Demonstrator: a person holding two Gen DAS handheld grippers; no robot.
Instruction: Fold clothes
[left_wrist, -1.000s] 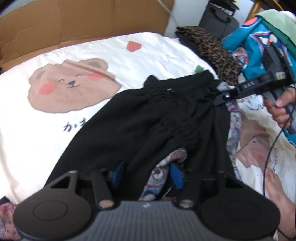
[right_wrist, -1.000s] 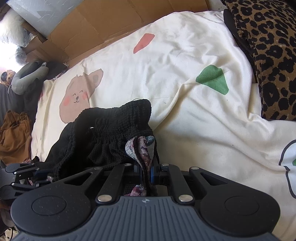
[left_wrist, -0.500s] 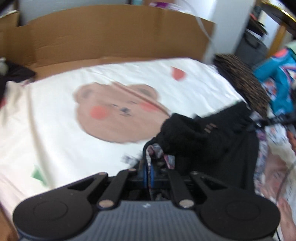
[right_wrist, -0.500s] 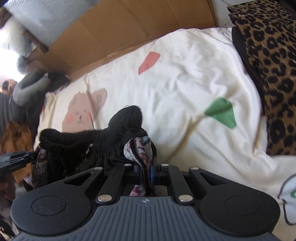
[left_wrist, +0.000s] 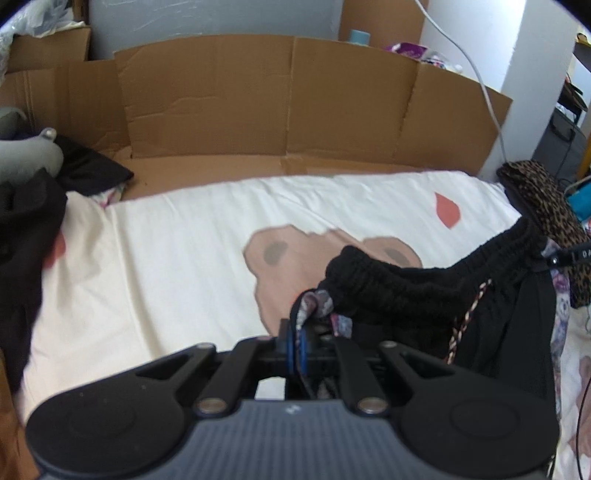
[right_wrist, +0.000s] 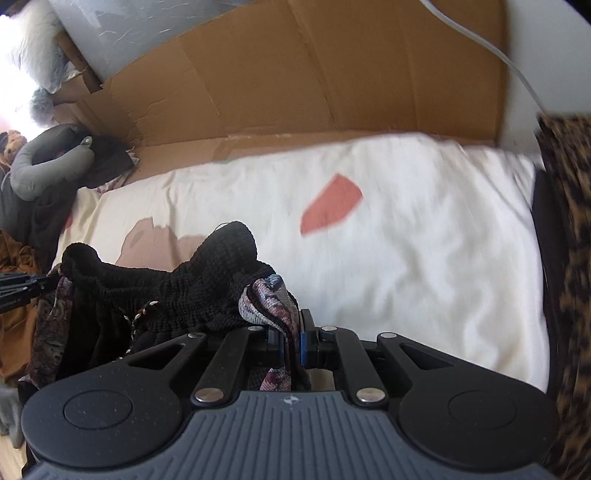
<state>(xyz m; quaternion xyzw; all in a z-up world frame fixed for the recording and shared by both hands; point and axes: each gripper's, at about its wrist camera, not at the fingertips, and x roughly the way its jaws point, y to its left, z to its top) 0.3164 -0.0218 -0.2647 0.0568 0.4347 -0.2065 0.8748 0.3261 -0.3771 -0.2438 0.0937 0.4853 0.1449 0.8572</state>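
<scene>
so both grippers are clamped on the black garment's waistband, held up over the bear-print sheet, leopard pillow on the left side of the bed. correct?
Not quite: the leopard pillow is on the right side of the bed, as the right wrist view shows. The rest holds: left gripper and right gripper are both clamped on the black garment, held over the bear-print sheet.

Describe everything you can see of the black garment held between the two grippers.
The black garment is a soft, dark piece with a gathered, elasticated waistband and a patterned floral lining showing at the pinched edges. A braided drawcord hangs from it. The left gripper and the right gripper are each shut on a waistband end, so the band is stretched between them, lifted above the bear-print sheet, while the body hangs down.
</scene>
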